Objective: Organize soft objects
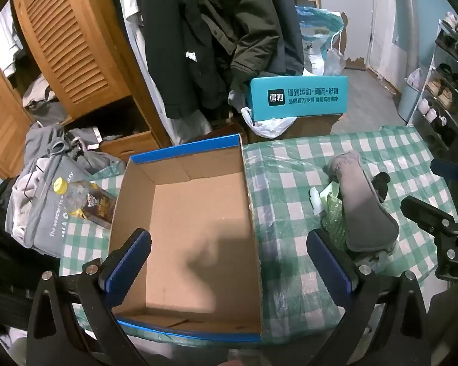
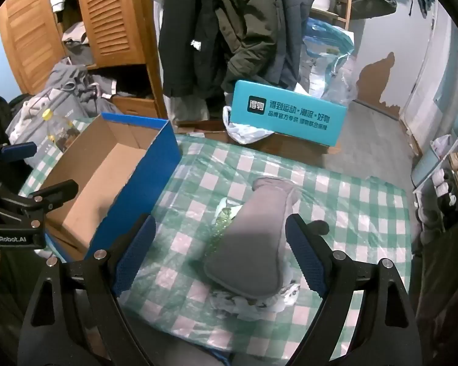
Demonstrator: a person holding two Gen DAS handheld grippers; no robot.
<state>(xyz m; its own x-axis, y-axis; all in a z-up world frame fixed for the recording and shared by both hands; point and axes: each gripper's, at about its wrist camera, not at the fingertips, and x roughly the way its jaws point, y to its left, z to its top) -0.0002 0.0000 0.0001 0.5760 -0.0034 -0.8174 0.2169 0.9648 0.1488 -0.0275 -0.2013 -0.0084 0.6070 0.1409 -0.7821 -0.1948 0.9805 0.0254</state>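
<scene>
The left gripper [image 1: 229, 262] hangs tilted down over the open brown cardboard box with blue outer walls [image 1: 192, 228], its blue-padded fingers [image 1: 128, 262] spread wide with nothing between them; the box holds nothing that can be seen. The right gripper [image 2: 221, 254] tilts down over the counter covered by a green-and-white checked cloth under clear plastic [image 2: 351, 213], its fingers [image 2: 308, 259] likewise spread wide and not touching anything. Between and just beyond them lies the long grey padded fabric piece [image 2: 250, 244], resting across a small pile: a crumpled white printed cloth [image 2: 253, 302] under its near end, a green bubbly plastic piece [image 2: 219, 228] along its left edge and a small black soft item [image 2: 319, 226] at its right. This pile sits on the cloth to the right of the box, apart from it. Left of the box a clear plastic bottle with a yellow cap [image 1: 82, 198] lies on its side. Beyond the counter's far edge stands a teal carton with white printed characters [image 1: 299, 97], and behind it dark coats [image 1: 198, 30] hang beside a wooden louvred wardrobe [image 1: 70, 39].
</scene>
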